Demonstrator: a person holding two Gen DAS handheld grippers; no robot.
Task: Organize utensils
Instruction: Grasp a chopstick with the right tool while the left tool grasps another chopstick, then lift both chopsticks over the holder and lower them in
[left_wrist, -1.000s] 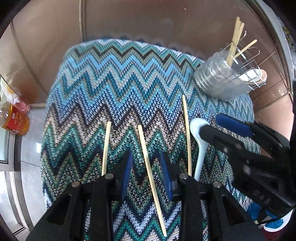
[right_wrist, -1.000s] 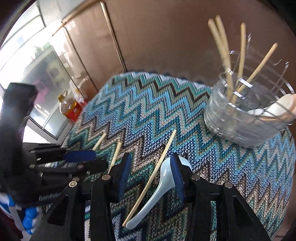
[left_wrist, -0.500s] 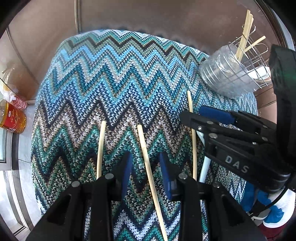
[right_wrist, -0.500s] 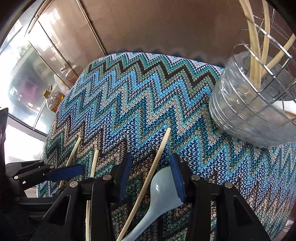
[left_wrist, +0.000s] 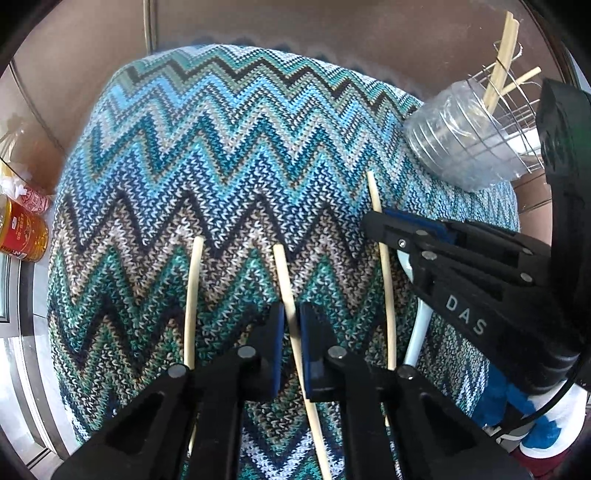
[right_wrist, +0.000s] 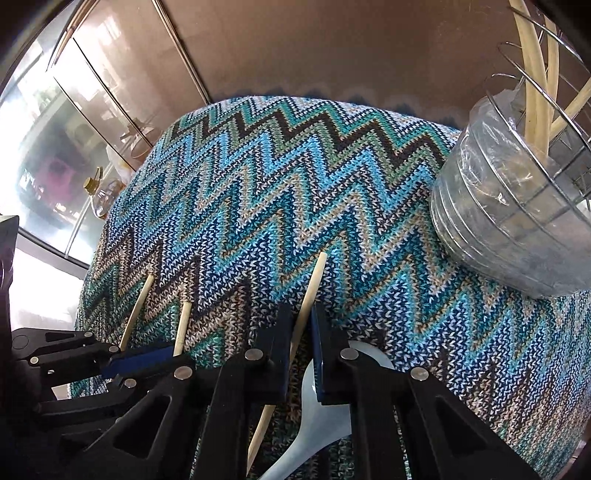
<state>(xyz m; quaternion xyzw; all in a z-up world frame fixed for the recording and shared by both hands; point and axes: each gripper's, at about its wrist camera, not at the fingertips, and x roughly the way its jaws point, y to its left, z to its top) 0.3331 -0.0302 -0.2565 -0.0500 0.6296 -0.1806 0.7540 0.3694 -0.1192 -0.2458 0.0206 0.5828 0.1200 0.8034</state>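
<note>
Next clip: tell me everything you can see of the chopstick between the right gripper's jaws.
The chopstick is a thin, pale, wood-like stick. It lies flat on the zigzag knitted cloth, its far end towards the clear holder. The right gripper is shut on its middle, jaws having just closed. The spoon lies beside it; contact between them cannot be told. Its near end shows below the jaws.

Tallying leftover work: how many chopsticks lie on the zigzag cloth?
3. Left chopstick lies free; middle chopstick is pinched in the left claw; right chopstick, beside the spoon, is pinched in the right claw. Both claws have just been closing. None seems hidden.
</note>
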